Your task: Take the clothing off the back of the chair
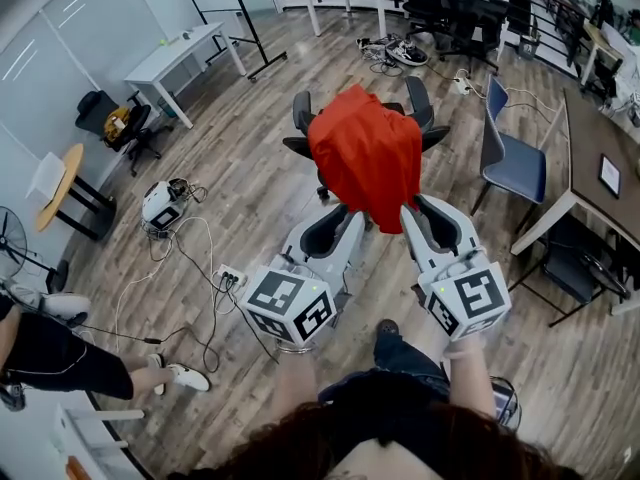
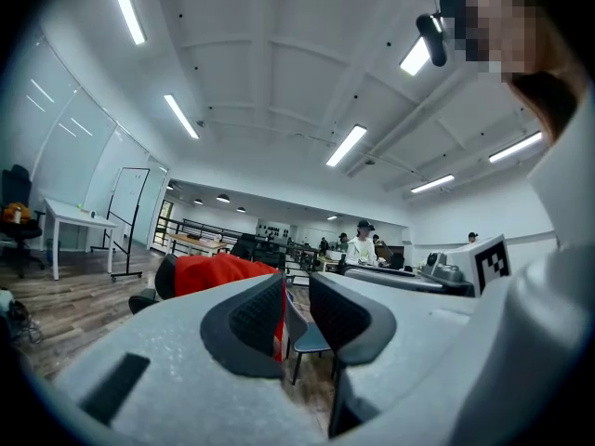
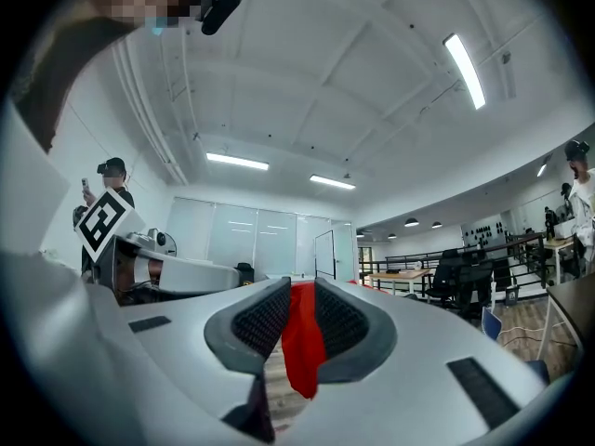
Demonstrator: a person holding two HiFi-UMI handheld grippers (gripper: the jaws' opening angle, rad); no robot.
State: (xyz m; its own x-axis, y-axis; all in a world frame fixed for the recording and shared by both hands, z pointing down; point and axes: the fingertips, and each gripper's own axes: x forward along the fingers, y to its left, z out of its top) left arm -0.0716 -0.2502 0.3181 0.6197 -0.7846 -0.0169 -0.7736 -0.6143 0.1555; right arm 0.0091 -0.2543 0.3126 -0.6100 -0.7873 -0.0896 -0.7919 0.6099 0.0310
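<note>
A red garment (image 1: 365,153) hangs over the back of a black office chair (image 1: 422,106), and its lower edge reaches toward me. My left gripper (image 1: 352,220) is at the cloth's lower left corner. In the left gripper view its jaws (image 2: 296,309) stand slightly apart, with a strip of the red garment (image 2: 278,328) against the left pad and a gap beside it. My right gripper (image 1: 413,214) is at the lower right corner. In the right gripper view a fold of the red garment (image 3: 302,347) fills the narrow gap of that gripper (image 3: 290,316) and droops below it.
A blue chair (image 1: 512,160) and a dark table (image 1: 590,143) stand to the right. A white table (image 1: 185,50) is at the back left. Cables and a power strip (image 1: 228,276) lie on the wooden floor at the left. A person's legs (image 1: 60,353) are at the lower left.
</note>
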